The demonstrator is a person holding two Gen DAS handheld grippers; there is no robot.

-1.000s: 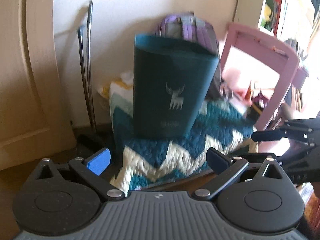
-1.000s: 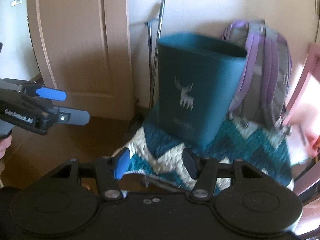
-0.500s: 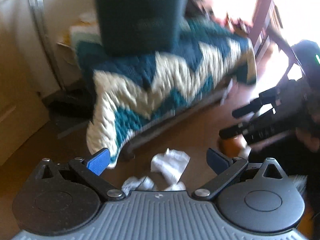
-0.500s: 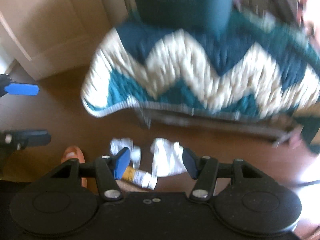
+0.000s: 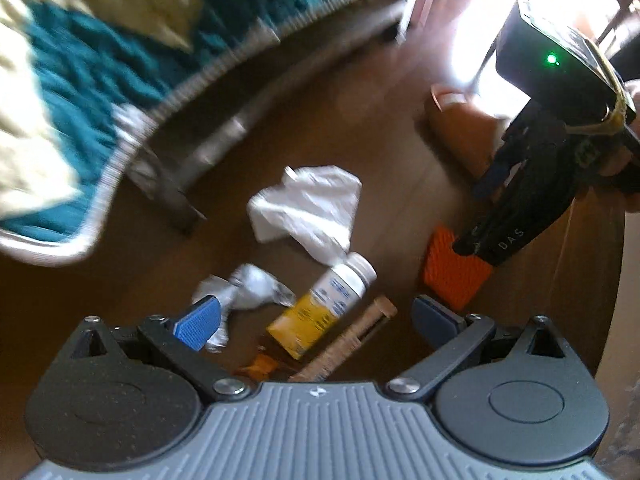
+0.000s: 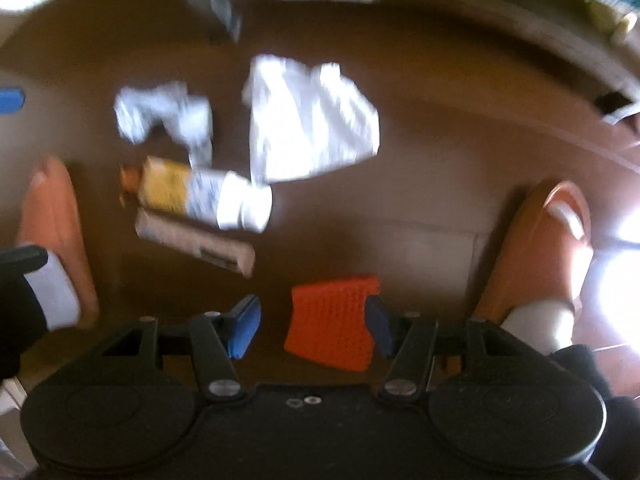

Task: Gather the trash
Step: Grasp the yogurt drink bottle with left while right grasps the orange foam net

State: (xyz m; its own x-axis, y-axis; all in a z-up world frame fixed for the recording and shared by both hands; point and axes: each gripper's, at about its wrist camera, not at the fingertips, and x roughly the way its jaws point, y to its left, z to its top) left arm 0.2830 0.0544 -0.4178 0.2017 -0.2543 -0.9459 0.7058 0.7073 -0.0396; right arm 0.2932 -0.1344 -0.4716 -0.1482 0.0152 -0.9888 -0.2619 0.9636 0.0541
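Both the left gripper [image 5: 316, 322] and right gripper [image 6: 312, 326] are gaping wide, gripping nothing. Two white tissues [image 5: 308, 210] [image 5: 244, 286], one bottle [image 5: 324, 310] and one orange pad [image 6: 332, 322] are lying mid-frame.

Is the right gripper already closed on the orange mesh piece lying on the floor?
No, the right gripper is open, its blue fingers either side of the orange mesh piece without visibly clamping it.

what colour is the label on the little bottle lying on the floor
Yellow and white, with a white cap; the bottle shows most sharply in the left wrist view.
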